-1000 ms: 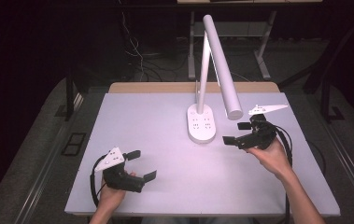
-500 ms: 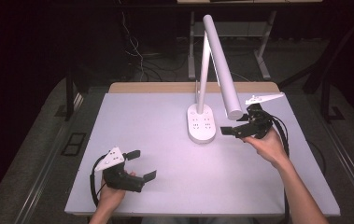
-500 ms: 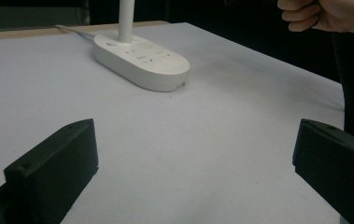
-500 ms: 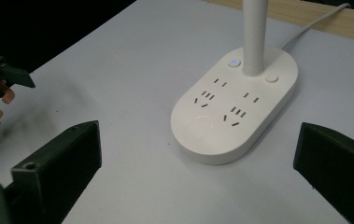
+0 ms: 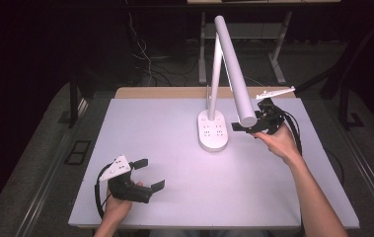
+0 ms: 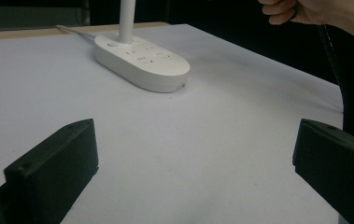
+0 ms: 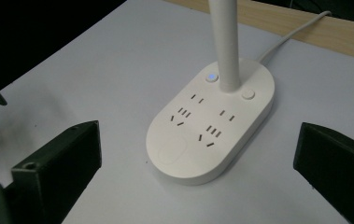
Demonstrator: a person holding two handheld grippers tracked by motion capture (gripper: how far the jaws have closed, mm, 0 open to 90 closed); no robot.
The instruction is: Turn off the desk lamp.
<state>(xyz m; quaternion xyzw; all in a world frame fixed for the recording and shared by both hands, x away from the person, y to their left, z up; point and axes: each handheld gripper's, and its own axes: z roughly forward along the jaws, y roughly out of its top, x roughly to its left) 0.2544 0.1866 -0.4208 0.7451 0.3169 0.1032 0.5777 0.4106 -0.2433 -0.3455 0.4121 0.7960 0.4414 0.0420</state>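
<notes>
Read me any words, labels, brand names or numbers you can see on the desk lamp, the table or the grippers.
There is no readable text in these pictures.
Lamp base: no words or numbers; it carries socket slots, a small blue-lit button and a plain white button.
Lamp head: plain, unmarked.
Table: bare white surface, no print.
Left gripper and right gripper: no legible label in the high view.

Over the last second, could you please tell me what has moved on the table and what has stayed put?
The right hand-held gripper has moved away from the person and up, closing in on the free end of the lamp head, jaws open, holding nothing. The left hand-held gripper stayed near the front edge, open, and the lamp base has not shifted.
</notes>
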